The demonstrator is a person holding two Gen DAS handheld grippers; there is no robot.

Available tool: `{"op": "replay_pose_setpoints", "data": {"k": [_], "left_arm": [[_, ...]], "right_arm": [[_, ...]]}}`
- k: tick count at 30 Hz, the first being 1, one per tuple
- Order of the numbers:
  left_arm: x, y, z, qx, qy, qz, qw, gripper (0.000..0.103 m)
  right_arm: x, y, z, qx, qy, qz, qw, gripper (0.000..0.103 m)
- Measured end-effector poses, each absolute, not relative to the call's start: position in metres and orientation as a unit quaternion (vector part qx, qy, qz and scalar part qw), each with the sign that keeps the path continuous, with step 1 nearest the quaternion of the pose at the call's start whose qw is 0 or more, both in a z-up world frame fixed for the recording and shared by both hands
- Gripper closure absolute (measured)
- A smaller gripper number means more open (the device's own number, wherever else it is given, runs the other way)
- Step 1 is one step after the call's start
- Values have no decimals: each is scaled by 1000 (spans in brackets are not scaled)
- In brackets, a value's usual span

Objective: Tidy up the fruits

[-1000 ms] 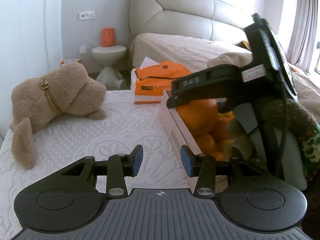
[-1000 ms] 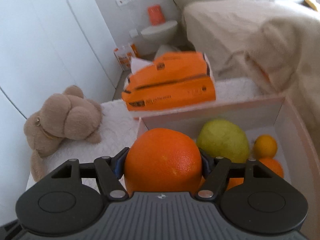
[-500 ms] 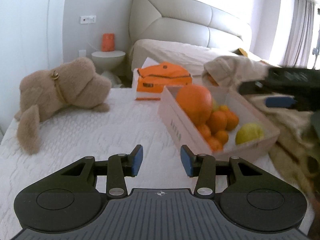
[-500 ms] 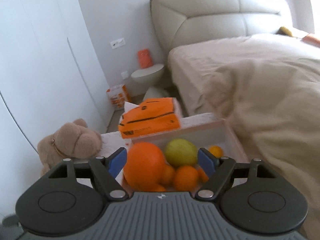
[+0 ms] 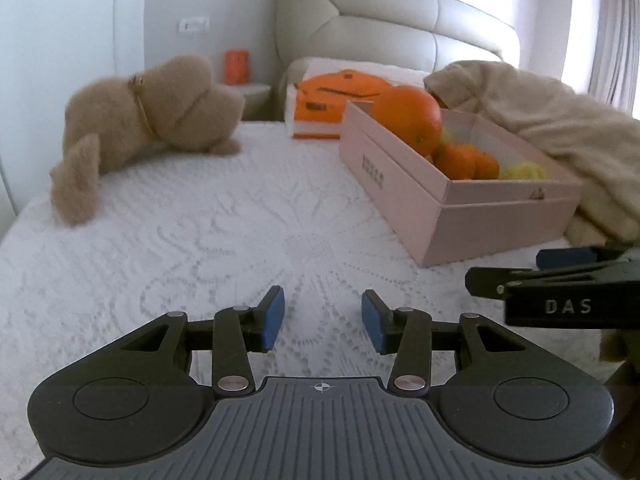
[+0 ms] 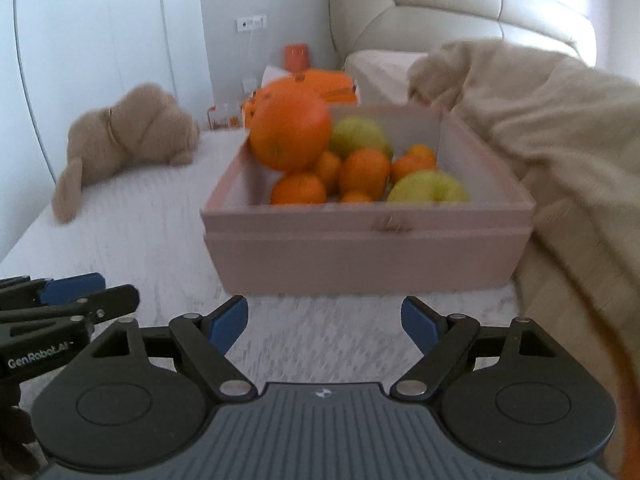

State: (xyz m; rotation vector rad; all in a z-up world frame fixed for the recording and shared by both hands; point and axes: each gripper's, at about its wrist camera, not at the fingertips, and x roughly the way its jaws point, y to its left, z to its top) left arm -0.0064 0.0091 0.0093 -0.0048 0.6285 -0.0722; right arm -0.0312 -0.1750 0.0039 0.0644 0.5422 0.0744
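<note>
The big orange (image 6: 290, 126) sits piled high at the far-left corner of the pink box (image 6: 360, 256), on smaller oranges (image 6: 298, 190) beside two green apples (image 6: 428, 188). My right gripper (image 6: 324, 320) hangs released and empty near the box, my left gripper (image 5: 322, 320) likewise released over the bed (image 5: 200, 240). That orange looks perched; a nudge to the box could roll it out toward the plush dog (image 6: 128, 132)
</note>
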Motion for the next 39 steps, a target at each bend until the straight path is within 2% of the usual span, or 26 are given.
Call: {"op": "replay_pose_setpoints", "data": {"k": [4, 8, 10, 17, 39], "left_arm": [[-3, 6, 8, 0, 310, -28, 950, 53], [-3, 1, 7, 14, 311, -19, 950, 52], [-2, 2, 7, 9, 311, -18, 950, 52], [-1, 0, 7, 12, 311, -14, 950, 52], [-1, -2, 7, 15, 311, -11, 950, 52]], "right_arm": [[-23, -167, -2, 9, 278, 31, 960, 16], [-17, -172, -6, 24, 288, 4, 957, 3], [-15, -174, -7, 31, 291, 0, 956, 0], [-23, -172, -16, 31, 260, -8, 965, 0], [-25, -173, -15, 34, 260, -7, 965, 0]]}}
